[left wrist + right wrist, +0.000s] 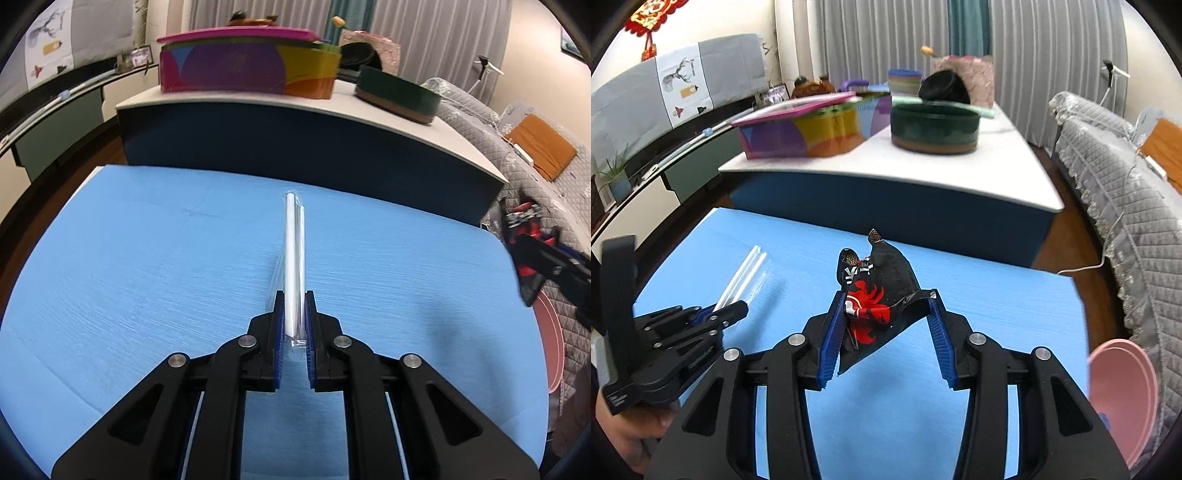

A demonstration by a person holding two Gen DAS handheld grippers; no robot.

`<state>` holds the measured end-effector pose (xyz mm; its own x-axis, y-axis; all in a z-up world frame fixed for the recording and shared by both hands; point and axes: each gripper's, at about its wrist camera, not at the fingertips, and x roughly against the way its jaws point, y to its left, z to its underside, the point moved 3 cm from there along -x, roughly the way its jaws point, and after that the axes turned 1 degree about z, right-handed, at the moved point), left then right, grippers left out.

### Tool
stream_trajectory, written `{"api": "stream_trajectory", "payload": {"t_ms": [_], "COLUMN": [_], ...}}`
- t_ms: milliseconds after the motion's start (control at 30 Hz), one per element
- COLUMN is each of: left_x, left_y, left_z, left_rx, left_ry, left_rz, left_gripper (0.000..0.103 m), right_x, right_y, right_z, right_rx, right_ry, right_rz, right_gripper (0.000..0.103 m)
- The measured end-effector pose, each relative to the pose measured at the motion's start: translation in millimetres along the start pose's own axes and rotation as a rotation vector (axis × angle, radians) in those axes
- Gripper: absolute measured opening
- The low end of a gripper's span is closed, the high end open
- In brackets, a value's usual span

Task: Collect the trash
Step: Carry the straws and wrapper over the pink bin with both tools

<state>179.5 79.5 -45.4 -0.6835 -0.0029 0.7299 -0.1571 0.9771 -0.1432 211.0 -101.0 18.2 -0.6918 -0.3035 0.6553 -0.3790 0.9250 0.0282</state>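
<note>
Above the blue mat (pixel 147 277), two pieces of trash are being held clear of the surface. Wrapped white straws (pixel 294 258) are being pinched by the nearly closed left gripper (pixel 294 314), their long axis running straight forward beyond the pads. A crumpled black-and-red wrapper (pixel 879 295) is being clamped in the half-open right gripper (pixel 886 317). A pink bin (pixel 1123 398), judged the destination, is lying nearer the right hand.

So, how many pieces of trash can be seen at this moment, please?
2. The wrapped white straws are clamped in the left gripper. The black and red wrapper is held between the jaws of the right gripper. More may lie out of view.
</note>
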Motion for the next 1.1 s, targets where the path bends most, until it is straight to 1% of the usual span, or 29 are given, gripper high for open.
{"api": "stream_trajectory", "payload": {"t_ms": [233,400,733,967,1100], "left_x": [16.4,26.3,35.0,37.0,40.3], "left_y": [-22.2,-39.3,-85.0,-132.7,-159.5], "left_z": [7.5,14.5,29.9,36.7,37.0], "left_rx": [-0.055,-0.090,-0.175,-0.245,-0.279], "left_ry": [-0.024,-0.040,-0.044,-0.052,-0.057], "left_rz": [0.029,0.051,0.101,0.173,0.224], "left_gripper": [0.009,0.009,0.009,0.009,0.009], "right_x": [52.6,73.2,92.1,113.1,122.2], "right_y": [-16.9,-37.5,-102.1,-159.5,-183.7], "right_z": [8.2,19.1,54.0,67.0,75.7], "right_rx": [0.009,0.001,-0.125,-0.227,-0.270], "right_ry": [-0.051,-0.080,-0.099,-0.125,-0.129], "right_rz": [0.028,0.066,0.133,0.197,0.224], "right_gripper": [0.044,0.044,0.044,0.044,0.044]}}
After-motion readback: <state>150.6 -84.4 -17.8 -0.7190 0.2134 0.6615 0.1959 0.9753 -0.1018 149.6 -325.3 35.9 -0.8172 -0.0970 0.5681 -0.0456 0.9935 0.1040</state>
